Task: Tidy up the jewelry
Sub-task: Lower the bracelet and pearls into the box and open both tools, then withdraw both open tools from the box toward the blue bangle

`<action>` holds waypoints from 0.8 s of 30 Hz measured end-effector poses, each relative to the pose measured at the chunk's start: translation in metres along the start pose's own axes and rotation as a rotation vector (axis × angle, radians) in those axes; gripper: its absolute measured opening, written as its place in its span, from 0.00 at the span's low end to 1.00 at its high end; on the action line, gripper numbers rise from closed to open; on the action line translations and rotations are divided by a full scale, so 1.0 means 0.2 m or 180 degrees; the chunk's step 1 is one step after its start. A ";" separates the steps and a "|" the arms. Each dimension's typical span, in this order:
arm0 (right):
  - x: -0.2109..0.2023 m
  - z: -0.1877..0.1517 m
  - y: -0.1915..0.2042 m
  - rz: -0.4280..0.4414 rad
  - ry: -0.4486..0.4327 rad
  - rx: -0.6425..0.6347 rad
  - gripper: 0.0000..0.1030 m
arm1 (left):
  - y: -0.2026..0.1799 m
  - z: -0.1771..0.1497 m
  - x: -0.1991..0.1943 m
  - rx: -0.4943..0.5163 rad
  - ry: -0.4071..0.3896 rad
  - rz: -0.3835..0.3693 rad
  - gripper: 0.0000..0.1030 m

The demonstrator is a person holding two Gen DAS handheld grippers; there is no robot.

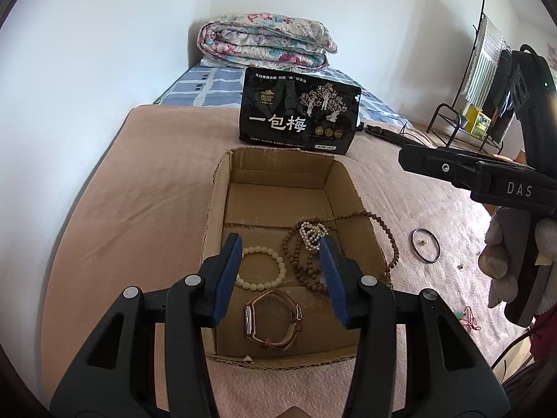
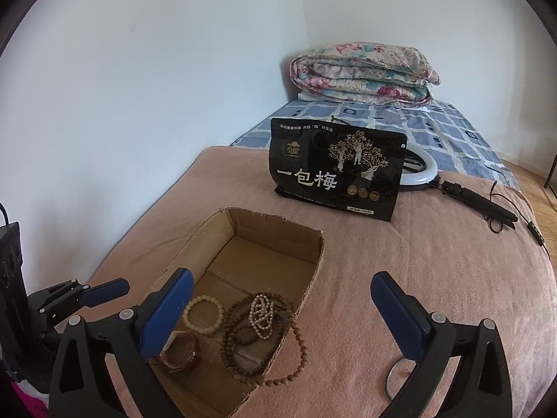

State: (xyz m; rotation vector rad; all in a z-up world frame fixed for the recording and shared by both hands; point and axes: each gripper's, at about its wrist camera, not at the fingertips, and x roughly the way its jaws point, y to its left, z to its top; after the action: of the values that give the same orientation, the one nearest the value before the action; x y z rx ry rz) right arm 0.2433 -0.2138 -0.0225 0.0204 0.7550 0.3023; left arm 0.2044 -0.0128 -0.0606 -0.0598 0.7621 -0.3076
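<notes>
Pink blanket (image 2: 400,261) carries the cardboard box (image 2: 310,268) and, outside its right wall, a dark bangle (image 1: 425,245) just beneath the wide-open, empty right gripper (image 2: 282,317); left gripper (image 1: 282,278), parted and empty, hovers over the box.

Plain white walls (image 2: 146,80) meet in a corner behind a bed (image 2: 400,261) spread with a pinkish-brown blanket. Farther back lies a blue checked sheet (image 2: 410,122) with a folded floral quilt (image 2: 365,73) on it. A black metal rack (image 1: 477,80) stands on the wooden floor (image 2: 525,170). Soft daylight fills the room.
</notes>
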 end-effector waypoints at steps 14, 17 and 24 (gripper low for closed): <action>-0.33 -0.07 -0.26 -0.0382 -0.0185 0.0222 1.00 | -0.18 -0.02 -0.16 0.0111 -0.0076 -0.0100 0.46; -0.41 -0.10 -0.34 -0.0484 -0.0231 0.0248 1.00 | -0.23 -0.03 -0.18 0.0142 -0.0083 -0.0136 0.46; -0.57 -0.19 -0.50 -0.0693 -0.0279 0.0269 1.00 | -0.35 -0.05 -0.21 0.0259 -0.0062 -0.0247 0.46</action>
State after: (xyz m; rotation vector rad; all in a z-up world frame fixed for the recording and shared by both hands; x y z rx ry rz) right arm 0.1659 -0.3453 0.0137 0.0309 0.6758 0.0617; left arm 0.1508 -0.0671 -0.0292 -0.0155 0.7281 -0.4110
